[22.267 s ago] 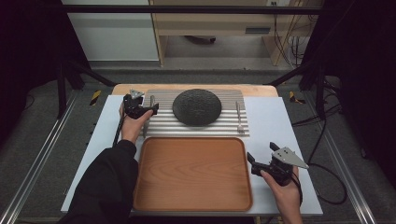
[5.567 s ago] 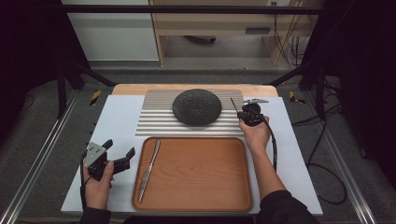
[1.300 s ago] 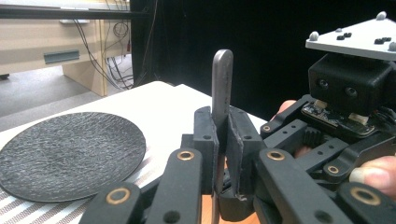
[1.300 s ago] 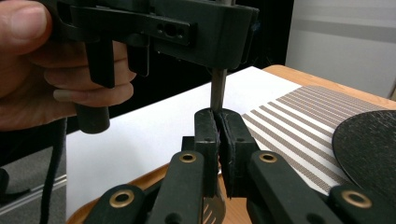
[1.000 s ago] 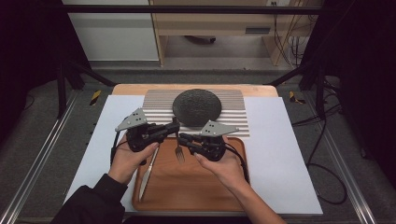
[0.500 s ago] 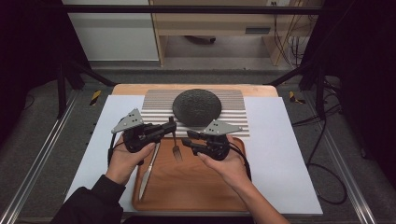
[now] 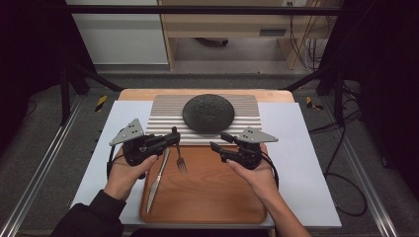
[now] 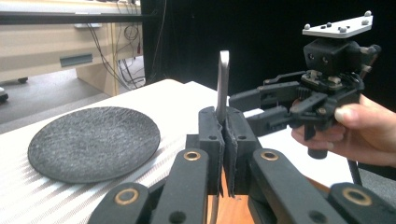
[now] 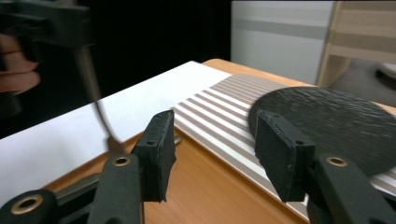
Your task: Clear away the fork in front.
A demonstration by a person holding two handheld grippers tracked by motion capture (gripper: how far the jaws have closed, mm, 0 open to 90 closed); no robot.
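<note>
My left gripper (image 7: 174, 136) is shut on the handle of a metal fork (image 7: 179, 155). The fork hangs tines down over the left part of the wooden tray (image 7: 217, 192). In the left gripper view the handle (image 8: 224, 84) sticks up from between the closed jaws (image 8: 223, 126). My right gripper (image 7: 217, 140) stands to the fork's right over the tray's far edge. Its jaws have just been opening and nothing is between them (image 9: 212, 144). The fork (image 9: 93, 93) shows blurred at the left of the right gripper view. A knife (image 7: 157, 175) lies along the tray's left side.
A round black plate (image 7: 208, 113) rests on a striped mat (image 7: 168, 111) behind the tray. All of it lies on a white sheet (image 7: 306, 168) over the table. Metal rails run along the floor at both sides.
The right gripper has drawn back to the right, away from the fork, with its jaws wider apart. The left gripper still holds the fork in about the same place.
</note>
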